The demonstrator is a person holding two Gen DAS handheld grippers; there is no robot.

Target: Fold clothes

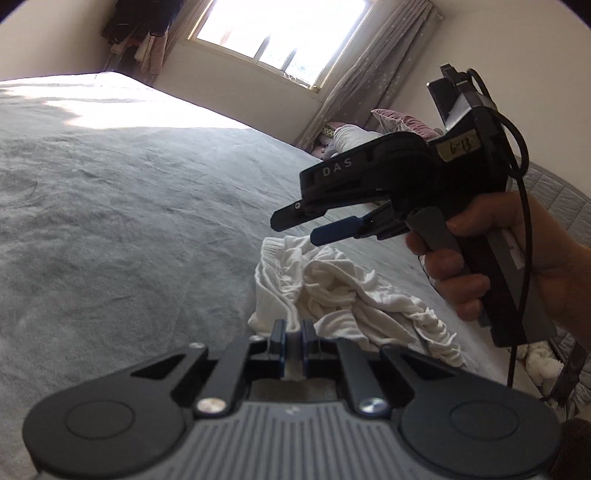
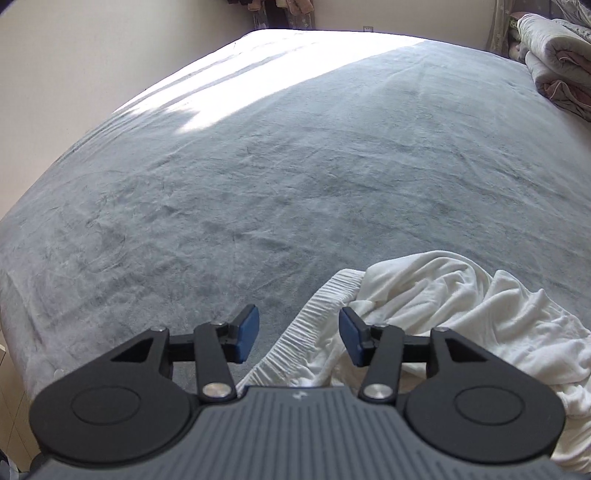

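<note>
A crumpled white garment (image 1: 351, 291) with a ribbed elastic waistband lies on the grey bed cover (image 1: 129, 206). My left gripper (image 1: 293, 330) sits at the garment's near edge, shut on a fold of the white cloth. A hand holds my right gripper (image 1: 295, 229) in the air above the garment, jaws apart. In the right wrist view the right gripper (image 2: 299, 334) is open, and the waistband (image 2: 314, 314) runs up between its blue pads (image 2: 246, 332) without touching them. The rest of the garment (image 2: 461, 306) bunches to the right.
The grey bed cover (image 2: 258, 177) stretches wide ahead and to the left, sunlit at the far end. Folded quilts and pillows (image 2: 554, 55) are piled at the right. A window with curtains (image 1: 280, 33) and hanging clothes (image 1: 140, 33) stand beyond the bed.
</note>
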